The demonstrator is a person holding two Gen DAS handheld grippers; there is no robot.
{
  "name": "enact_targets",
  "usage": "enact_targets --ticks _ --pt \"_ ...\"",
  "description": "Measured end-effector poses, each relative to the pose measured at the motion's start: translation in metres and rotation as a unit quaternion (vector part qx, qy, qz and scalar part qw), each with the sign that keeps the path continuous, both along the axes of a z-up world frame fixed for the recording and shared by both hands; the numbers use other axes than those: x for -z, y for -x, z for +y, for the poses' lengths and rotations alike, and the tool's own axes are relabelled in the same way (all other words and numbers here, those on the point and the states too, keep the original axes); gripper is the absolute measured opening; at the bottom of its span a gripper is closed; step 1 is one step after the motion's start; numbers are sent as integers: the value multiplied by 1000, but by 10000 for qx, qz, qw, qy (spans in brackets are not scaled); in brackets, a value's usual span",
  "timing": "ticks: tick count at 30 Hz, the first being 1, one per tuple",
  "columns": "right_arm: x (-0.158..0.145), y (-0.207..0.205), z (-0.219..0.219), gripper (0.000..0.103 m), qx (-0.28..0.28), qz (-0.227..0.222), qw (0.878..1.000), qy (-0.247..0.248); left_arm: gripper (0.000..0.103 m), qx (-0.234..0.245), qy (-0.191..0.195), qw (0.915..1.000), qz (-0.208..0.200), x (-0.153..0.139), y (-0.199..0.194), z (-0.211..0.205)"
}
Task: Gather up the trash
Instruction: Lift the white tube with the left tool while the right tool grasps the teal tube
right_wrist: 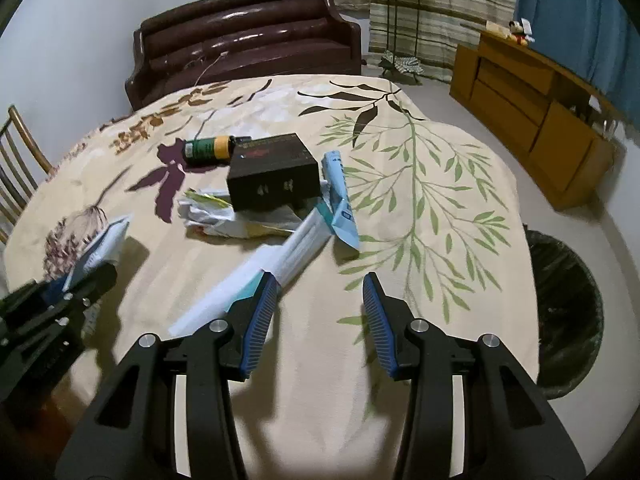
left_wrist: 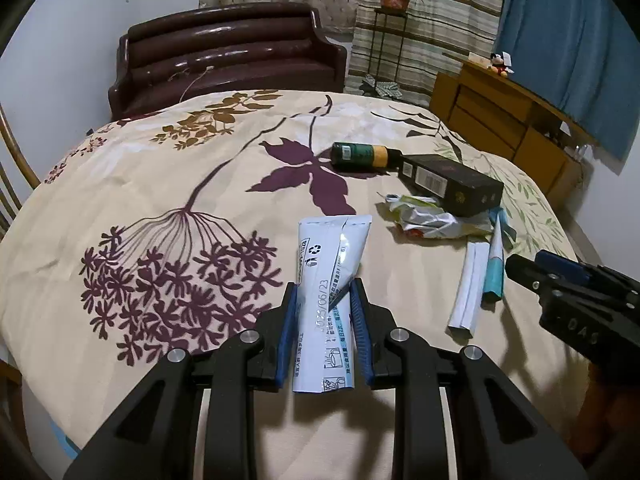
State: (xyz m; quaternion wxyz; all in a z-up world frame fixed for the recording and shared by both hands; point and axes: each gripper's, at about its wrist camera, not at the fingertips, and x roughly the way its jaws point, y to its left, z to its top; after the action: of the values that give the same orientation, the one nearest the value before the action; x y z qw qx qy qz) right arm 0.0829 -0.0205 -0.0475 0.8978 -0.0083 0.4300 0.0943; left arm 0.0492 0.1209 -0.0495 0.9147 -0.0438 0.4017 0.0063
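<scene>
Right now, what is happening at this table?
A person is clearing trash from a table with a floral cloth. The left gripper holds a white packet. The right gripper is open and empty above the cloth. A bottle, a dark box and wrappers lie there. A lined bin stands alongside.

Cream floral tablecloth (left_wrist: 160,200), dark green bottle (left_wrist: 362,156), black box (left_wrist: 452,184), white-blue pouch (left_wrist: 328,272)

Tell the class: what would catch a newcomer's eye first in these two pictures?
First, the white packet clamped in the left gripper above the floral tablecloth. Then the litter mid-table: a dark box beside a green bottle lying on its side, with crumpled wrappers in front. The right gripper is open and empty, with a lined bin on the floor right of the table.
</scene>
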Motion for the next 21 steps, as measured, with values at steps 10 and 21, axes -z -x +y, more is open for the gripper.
enact_targets --ticks 10,21 --pt "4 -8 14 44 5 101 9999 68 27 -9 89 10000 23 3 -1 8" --pt "11 -10 4 43 163 186 9993 278 27 9 152 9999 12 4 -2 12"
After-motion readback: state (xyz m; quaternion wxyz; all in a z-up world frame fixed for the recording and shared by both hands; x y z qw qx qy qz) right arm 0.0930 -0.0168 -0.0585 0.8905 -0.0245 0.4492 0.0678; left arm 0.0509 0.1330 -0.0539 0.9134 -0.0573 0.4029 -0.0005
